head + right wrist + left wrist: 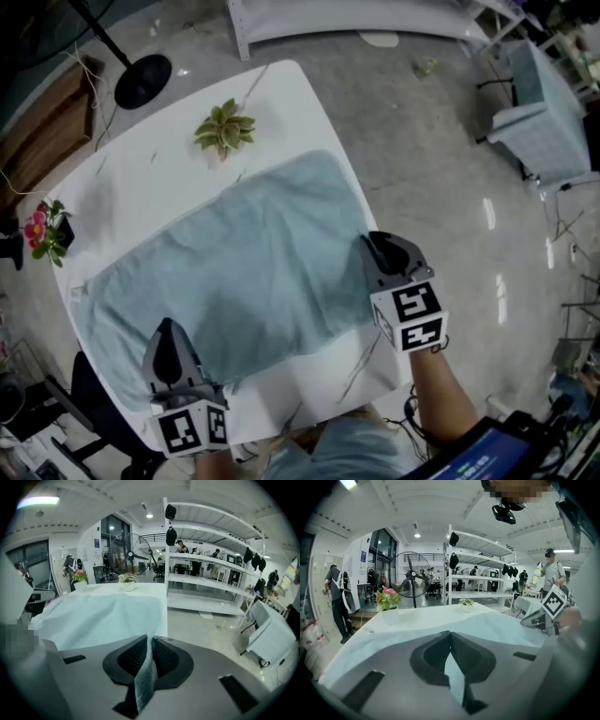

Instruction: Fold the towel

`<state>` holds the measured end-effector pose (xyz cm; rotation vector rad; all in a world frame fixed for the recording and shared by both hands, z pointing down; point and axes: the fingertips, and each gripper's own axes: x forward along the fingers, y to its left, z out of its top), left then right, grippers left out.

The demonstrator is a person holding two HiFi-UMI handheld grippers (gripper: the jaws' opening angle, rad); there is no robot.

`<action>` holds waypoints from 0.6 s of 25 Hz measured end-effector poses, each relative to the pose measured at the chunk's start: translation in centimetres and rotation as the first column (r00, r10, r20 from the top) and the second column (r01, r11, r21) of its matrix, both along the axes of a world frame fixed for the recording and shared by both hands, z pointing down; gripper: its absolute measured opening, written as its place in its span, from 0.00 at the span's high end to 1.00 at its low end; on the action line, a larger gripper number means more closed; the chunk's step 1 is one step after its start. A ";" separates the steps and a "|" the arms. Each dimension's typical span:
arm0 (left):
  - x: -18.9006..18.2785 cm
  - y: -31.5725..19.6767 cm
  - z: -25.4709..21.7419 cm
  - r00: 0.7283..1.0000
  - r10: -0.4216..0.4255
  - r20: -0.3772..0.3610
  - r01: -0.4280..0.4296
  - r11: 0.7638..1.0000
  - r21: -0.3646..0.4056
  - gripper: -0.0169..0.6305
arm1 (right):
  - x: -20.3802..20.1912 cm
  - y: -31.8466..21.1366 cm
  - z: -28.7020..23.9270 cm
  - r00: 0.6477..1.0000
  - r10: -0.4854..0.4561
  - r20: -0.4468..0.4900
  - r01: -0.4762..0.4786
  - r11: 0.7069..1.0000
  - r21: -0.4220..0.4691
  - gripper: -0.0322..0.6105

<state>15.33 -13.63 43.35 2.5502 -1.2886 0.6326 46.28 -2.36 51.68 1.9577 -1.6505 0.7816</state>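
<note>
A pale blue-green towel (244, 262) lies spread flat across the white table (281, 94). My left gripper (169, 328) is at the towel's near left corner. In the left gripper view its jaws (450, 633) are shut, with a fold of the towel (417, 625) pinched between the pads. My right gripper (373, 244) is at the towel's near right corner, by the table's right edge. In the right gripper view it (150, 639) is shut on a strip of towel (98, 616) that runs back between the pads.
A small green succulent (225, 127) stands beyond the towel's far edge. A pot of pink flowers (47, 230) sits at the table's left corner. A fan's round base (142, 80) stands on the floor behind. A covered chair (544, 112) and white shelving (206, 573) are to the right.
</note>
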 end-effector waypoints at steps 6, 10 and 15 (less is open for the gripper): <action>-0.3 0.6 -2.8 1.000 -0.021 -0.007 0.021 0.999 0.036 0.96 | 0.2 -0.4 -3.3 0.999 0.015 0.038 -0.017 0.998 0.056 0.89; -1.8 0.7 -5.1 0.998 -0.052 -0.020 0.053 0.996 0.066 0.96 | -1.3 -2.1 -8.1 0.999 -0.014 0.032 0.009 0.991 0.133 0.89; -5.1 0.8 -6.8 0.995 -0.087 -0.056 0.092 0.992 0.089 0.96 | -5.0 -4.4 -12.8 0.998 -0.070 -0.008 0.070 0.977 0.199 0.89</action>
